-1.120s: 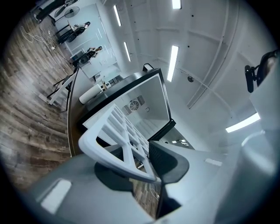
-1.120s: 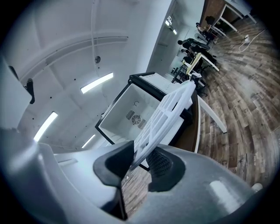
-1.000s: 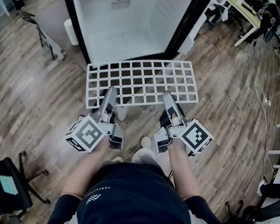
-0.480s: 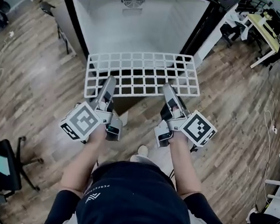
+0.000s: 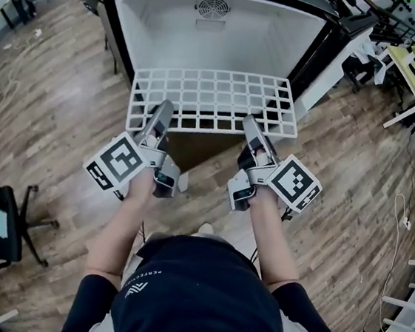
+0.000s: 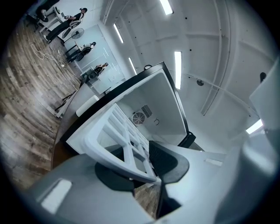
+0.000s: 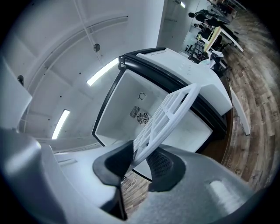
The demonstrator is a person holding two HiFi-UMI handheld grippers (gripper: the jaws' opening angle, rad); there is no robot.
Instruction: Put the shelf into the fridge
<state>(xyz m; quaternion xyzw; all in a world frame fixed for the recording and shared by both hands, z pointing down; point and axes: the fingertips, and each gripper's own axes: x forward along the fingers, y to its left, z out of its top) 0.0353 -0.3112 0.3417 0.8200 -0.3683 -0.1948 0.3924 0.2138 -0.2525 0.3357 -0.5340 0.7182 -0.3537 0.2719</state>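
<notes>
Left claw (image 5: 159, 117) and right claw (image 5: 252, 129) each pinch the near edge of the white lattice shelf (image 5: 214, 95), with the pads pressed on its rim bar. The shelf is carried roughly level above the wood floor (image 5: 49, 121), its far edge at the open mouth of the fridge (image 5: 228, 48).

Assessment: insertion is about to begin.

Recommendation: keep both claws at equal height and advance them together so the shelf enters square, centred between the side walls. No support ledges can be made out inside, so feed slowly.

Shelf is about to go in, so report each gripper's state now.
Left gripper: shut on the shelf, at its near edge.
Right gripper: shut on the shelf too.
</notes>
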